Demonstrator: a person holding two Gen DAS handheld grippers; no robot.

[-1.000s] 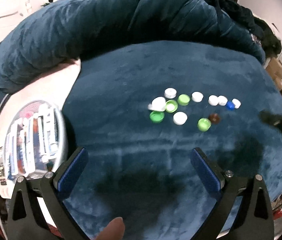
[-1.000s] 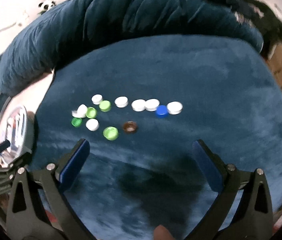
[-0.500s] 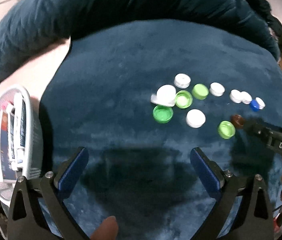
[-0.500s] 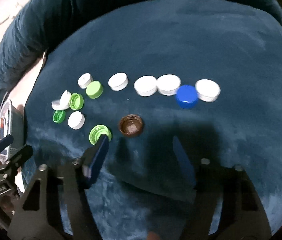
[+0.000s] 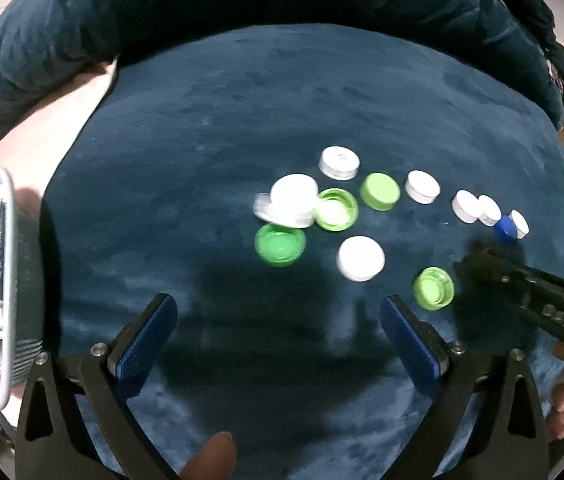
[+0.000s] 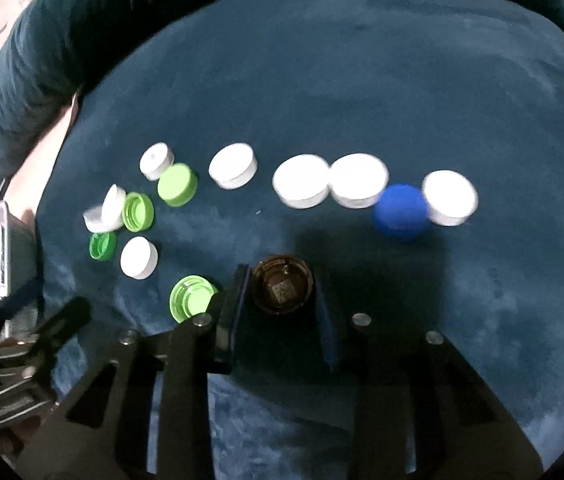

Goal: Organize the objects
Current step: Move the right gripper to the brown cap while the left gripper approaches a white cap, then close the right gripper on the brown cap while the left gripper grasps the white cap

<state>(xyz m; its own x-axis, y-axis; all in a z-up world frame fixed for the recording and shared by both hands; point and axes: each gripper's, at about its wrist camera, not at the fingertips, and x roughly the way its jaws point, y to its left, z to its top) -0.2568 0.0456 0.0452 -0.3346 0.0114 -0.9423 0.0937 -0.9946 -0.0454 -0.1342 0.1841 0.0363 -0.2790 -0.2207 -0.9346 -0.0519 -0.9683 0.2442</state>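
Observation:
Several bottle caps lie on a dark blue plush blanket (image 6: 361, 80). A brown cap (image 6: 282, 289) lies open side up between my right gripper's (image 6: 282, 300) fingers, which are closed in against its sides. A blue cap (image 6: 401, 213) sits among white caps (image 6: 301, 186) in a row behind it. Green caps (image 6: 193, 298) and white ones cluster at the left. My left gripper (image 5: 278, 320) is open and empty, hovering short of a green cap (image 5: 280, 245) and a white cap (image 5: 361, 258). The right gripper (image 5: 521, 284) shows at the right of the left wrist view.
A white mesh basket (image 5: 0, 376) with packets in it stands at the left edge of the blanket. A bunched dark blue duvet (image 5: 242, 0) rises behind the caps. Pink bedding (image 5: 42, 136) shows at the left.
My right gripper has come down and forward and closed its fingers around the brown cap. My left gripper has moved closer to the cluster of caps and stayed open.

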